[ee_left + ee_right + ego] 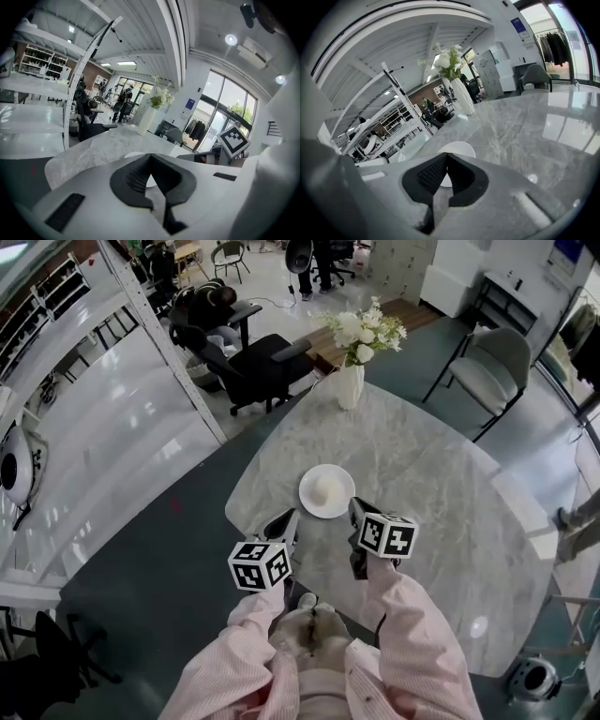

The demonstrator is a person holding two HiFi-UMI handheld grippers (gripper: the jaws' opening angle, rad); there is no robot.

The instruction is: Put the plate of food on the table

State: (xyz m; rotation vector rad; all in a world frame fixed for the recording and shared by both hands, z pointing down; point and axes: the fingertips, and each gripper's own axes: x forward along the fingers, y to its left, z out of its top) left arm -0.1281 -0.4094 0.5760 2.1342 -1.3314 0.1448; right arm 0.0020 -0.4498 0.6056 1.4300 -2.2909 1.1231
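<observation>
A white plate (326, 491) with a pale round bun (324, 487) rests on the round marble table (441, 493), near its front left. My left gripper (289, 519) hovers just left of and nearer than the plate, apart from it, jaws shut and empty. My right gripper (355, 508) sits close to the plate's right rim, also shut with nothing in it. In the left gripper view the plate (135, 154) shows just past the closed jaws of the left gripper (150, 158). The right gripper view has the plate (460, 149) right beyond the right gripper (446, 158).
A white vase of flowers (350, 382) stands at the table's far edge. A black office chair (255, 367) is beyond the table on the left, a grey chair (494, 371) at the back right. A white shelf rack (103, 418) runs along the left.
</observation>
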